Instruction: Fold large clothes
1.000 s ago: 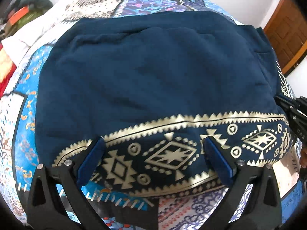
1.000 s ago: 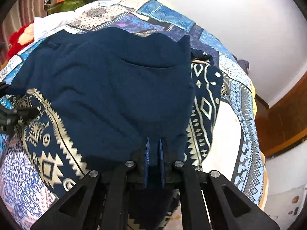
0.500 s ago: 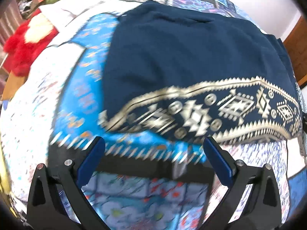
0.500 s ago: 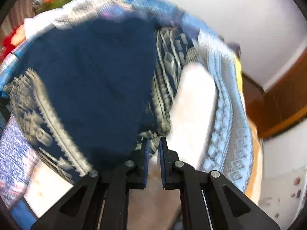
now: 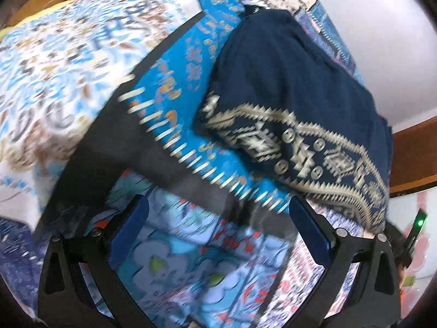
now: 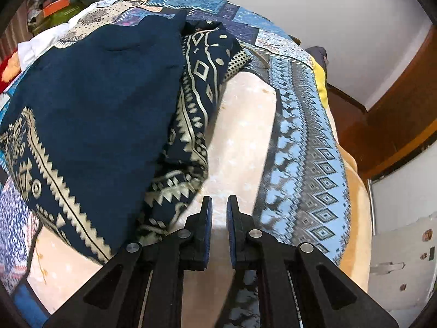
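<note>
garment (image 6: 90,104): one, folded, seen ahead-left of right claw (image 6: 218,205) | left claw (image 5: 215,213): spread, empty | right claw: narrowly parted, empty | bed (image 6: 245,142): one

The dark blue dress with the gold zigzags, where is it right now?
The dark blue dress lies folded on the patchwork bedspread, left of the right gripper and beyond the left gripper.

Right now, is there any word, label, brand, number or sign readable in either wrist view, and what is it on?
None can be read.
Navy garment: only pale geometric patterns, no letters.
Patchwork bedspread: printed motifs, blurred in the left view; no text.
Orange item atop the far pile: too small to tell.
Green light at the left view's edge: no marking legible.
</note>
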Action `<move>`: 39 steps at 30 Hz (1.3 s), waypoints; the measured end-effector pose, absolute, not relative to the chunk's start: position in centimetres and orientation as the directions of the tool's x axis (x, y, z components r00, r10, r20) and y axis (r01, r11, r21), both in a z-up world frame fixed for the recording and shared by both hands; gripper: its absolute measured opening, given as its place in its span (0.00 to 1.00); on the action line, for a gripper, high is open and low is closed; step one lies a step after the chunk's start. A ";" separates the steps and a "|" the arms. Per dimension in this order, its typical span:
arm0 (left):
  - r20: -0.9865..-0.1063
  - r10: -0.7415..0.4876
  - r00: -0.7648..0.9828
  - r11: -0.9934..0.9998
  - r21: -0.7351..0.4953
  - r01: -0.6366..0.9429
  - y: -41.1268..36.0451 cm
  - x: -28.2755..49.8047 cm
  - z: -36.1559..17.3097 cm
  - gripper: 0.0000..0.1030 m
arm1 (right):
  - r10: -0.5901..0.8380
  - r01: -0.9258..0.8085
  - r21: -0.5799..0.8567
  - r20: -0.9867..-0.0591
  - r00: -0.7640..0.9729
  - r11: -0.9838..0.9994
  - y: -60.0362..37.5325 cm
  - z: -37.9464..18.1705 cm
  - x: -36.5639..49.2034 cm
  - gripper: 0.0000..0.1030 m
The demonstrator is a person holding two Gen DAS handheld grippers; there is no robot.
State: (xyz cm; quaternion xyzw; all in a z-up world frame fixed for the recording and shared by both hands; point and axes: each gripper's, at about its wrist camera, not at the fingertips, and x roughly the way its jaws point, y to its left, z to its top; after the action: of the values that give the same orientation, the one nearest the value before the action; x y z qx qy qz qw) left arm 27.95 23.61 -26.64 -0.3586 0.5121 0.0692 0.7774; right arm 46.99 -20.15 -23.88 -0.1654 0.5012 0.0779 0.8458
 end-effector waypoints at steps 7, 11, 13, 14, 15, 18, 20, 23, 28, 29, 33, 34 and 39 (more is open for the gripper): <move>-0.714 -0.397 0.577 0.561 -0.686 -0.463 24.2 31.5 -29.2 1.00 | 0.034 -0.272 -0.075 -0.925 0.378 0.959 -22.5 -22.2 47.0 0.06; -0.712 -0.371 0.596 0.576 -0.680 -0.454 23.2 34.5 -29.5 1.00 | 0.188 -0.289 0.090 -0.924 0.333 0.953 -22.2 -20.3 47.3 0.06; -0.736 -0.343 0.584 0.618 -0.645 -0.449 22.0 36.4 -29.4 1.00 | 0.217 -0.327 0.101 -0.915 0.341 0.939 -20.6 -19.0 47.5 0.06; -0.748 -0.323 0.580 0.644 -0.622 -0.445 21.6 37.1 -29.2 0.98 | 0.228 -0.344 0.103 -0.910 0.347 0.933 -19.9 -18.4 47.6 0.06; -0.764 -0.292 0.575 0.674 -0.591 -0.443 21.2 37.7 -29.0 0.90 | 0.251 -0.367 0.113 -0.901 0.354 0.923 -18.8 -17.7 47.8 0.06; -0.777 -0.245 0.580 0.690 -0.560 -0.459 21.2 39.0 -28.6 0.51 | 0.335 -0.417 0.173 -0.874 0.353 0.892 -15.9 -16.1 48.4 0.06; -0.758 -0.268 0.595 0.649 -0.598 -0.470 21.9 38.9 -29.0 0.32 | 0.395 -0.452 0.222 -0.856 0.334 0.864 -13.8 -15.3 48.7 0.06; -0.726 -0.273 0.631 0.608 -0.639 -0.472 23.2 38.4 -28.0 0.14 | 0.439 -0.494 0.255 -0.847 0.301 0.831 -10.8 -15.6 49.1 0.06; -0.688 -0.179 0.703 0.736 -0.568 -0.369 22.5 33.6 -21.9 0.09 | 0.492 -0.530 0.323 -0.844 0.213 0.784 -4.9 -17.2 50.1 0.06; -0.692 -0.164 0.703 0.759 -0.544 -0.358 22.2 33.3 -21.3 0.09 | 0.511 -0.530 0.350 -0.838 0.192 0.772 -4.0 -17.4 50.1 0.06; -0.713 -0.102 0.694 0.807 -0.468 -0.361 22.0 31.8 -20.3 0.09 | 0.554 -0.541 0.419 -0.826 0.107 0.729 -0.1 -19.1 49.3 0.06; -0.721 -0.072 0.689 0.822 -0.434 -0.369 21.8 31.3 -20.2 0.09 | 0.518 -0.555 0.390 -0.850 0.090 0.735 1.1 -20.2 49.0 0.06; -0.744 0.017 0.668 0.878 -0.309 -0.366 19.8 34.8 -19.7 0.09 | 0.441 -0.585 0.359 -0.898 -0.003 0.728 4.2 -26.2 47.9 0.05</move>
State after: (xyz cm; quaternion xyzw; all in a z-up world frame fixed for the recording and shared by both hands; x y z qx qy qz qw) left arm 34.83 19.79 -19.66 -0.2220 0.3927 0.1079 0.8859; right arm 47.95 4.20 -26.22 -0.0592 0.6071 0.3643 0.7037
